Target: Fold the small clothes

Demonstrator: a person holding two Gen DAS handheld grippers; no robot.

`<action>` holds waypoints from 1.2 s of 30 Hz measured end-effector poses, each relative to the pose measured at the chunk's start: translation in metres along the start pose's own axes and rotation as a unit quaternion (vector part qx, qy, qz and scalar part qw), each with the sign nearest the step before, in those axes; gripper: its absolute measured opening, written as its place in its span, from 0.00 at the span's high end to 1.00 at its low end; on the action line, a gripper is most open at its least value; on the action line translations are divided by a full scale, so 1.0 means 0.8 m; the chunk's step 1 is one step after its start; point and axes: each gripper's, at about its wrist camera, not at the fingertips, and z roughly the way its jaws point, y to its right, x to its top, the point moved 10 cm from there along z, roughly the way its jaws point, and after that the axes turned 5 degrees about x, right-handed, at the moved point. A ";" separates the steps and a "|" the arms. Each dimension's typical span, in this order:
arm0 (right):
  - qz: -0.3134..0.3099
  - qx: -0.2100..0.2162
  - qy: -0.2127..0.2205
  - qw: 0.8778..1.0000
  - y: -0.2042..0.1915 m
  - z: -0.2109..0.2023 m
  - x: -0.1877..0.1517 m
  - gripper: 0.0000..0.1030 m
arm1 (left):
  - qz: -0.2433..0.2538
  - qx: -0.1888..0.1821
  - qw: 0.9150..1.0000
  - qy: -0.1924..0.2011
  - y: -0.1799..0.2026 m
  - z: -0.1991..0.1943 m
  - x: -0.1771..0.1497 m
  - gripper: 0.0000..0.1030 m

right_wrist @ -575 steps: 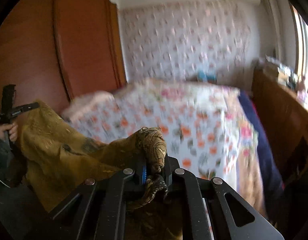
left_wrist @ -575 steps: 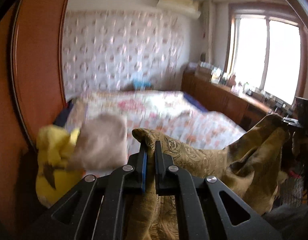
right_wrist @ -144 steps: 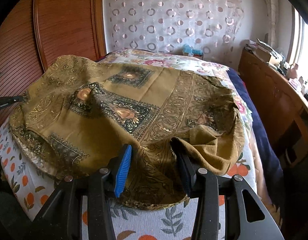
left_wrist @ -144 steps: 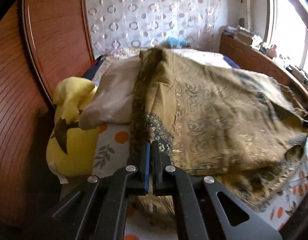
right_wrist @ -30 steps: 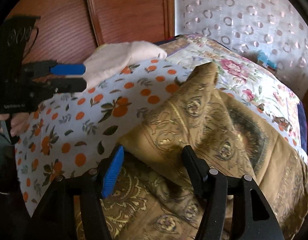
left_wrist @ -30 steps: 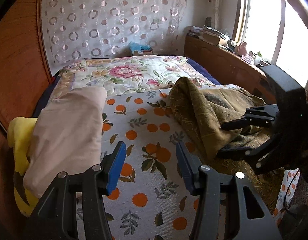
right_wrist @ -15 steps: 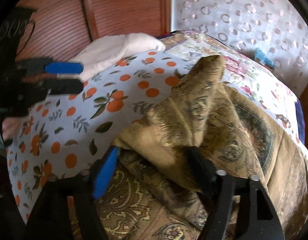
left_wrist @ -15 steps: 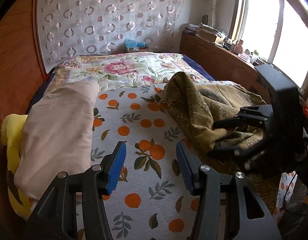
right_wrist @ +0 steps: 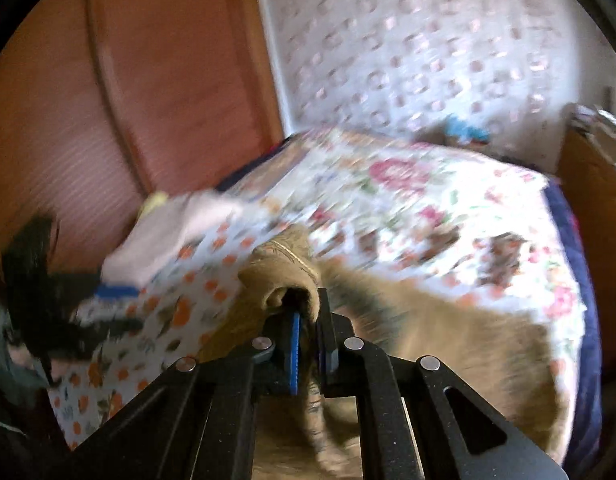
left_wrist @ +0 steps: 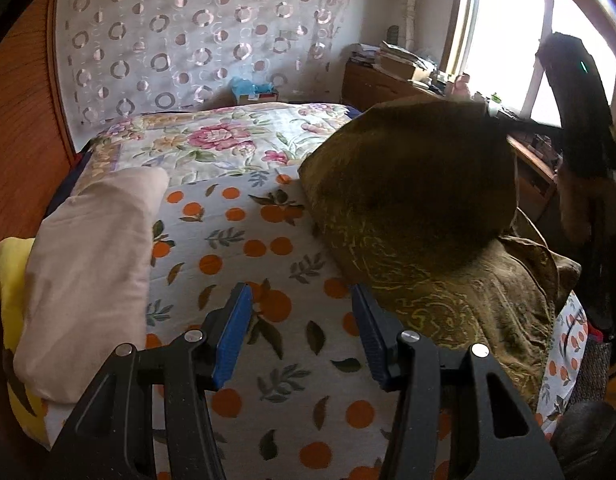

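a: at the lower middle of the right wrist view, what do the right tongs [right_wrist: 306, 344] have?
b: a bunched fold of the olive-gold patterned cloth [right_wrist: 284, 280]. the jaws have just been closing and now clamp on it, the fabric curling over their tips. that view is blurred, so finer detail is lost.
a: and the rest of the cloth?
b: in the left wrist view it fills the right half of the frame, one part lifted in a dark rounded billow [left_wrist: 412, 184], the remainder draped on the bed's orange-dotted sheet [left_wrist: 244, 240] toward the lower right.
a: the left tongs [left_wrist: 300, 332]?
b: bottom centre of their own view, jaws apart with nothing between them, only the sheet showing in the gap. the right pad sits just beside the cloth's edge; i cannot tell whether it touches.
a: anything else on the bed?
b: a beige folded piece [left_wrist: 92, 264] along the left side, with something yellow [left_wrist: 6, 272] under its left edge. a floral quilt [left_wrist: 212, 140] covers the far half of the bed. at the upper right, against the window, the dark body of the right-hand tool shows.
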 end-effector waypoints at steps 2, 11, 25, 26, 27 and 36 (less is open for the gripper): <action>0.015 -0.027 0.013 0.999 0.031 -0.021 0.013 0.94 | 0.002 -0.004 1.000 0.000 0.006 -0.001 0.001 0.49; 0.079 -0.191 -0.049 0.977 0.166 -0.022 -0.025 0.60 | 0.008 -0.018 1.000 -0.005 0.028 0.003 0.001 0.49; 0.097 -0.124 -0.084 0.984 0.132 -0.069 -0.141 0.60 | 0.027 -0.033 0.999 0.010 0.069 -0.002 0.008 0.49; 0.099 -0.120 -0.090 0.984 0.131 -0.071 -0.147 0.60 | 0.029 -0.035 0.999 0.009 0.072 -0.003 0.008 0.49; 0.100 -0.119 -0.099 0.983 0.129 -0.070 -0.157 0.60 | 0.031 -0.037 0.999 0.008 0.076 -0.003 0.007 0.49; 0.118 -0.090 -0.125 0.981 0.126 -0.062 -0.168 0.57 | 0.044 -0.050 0.998 0.009 0.106 -0.008 0.002 0.49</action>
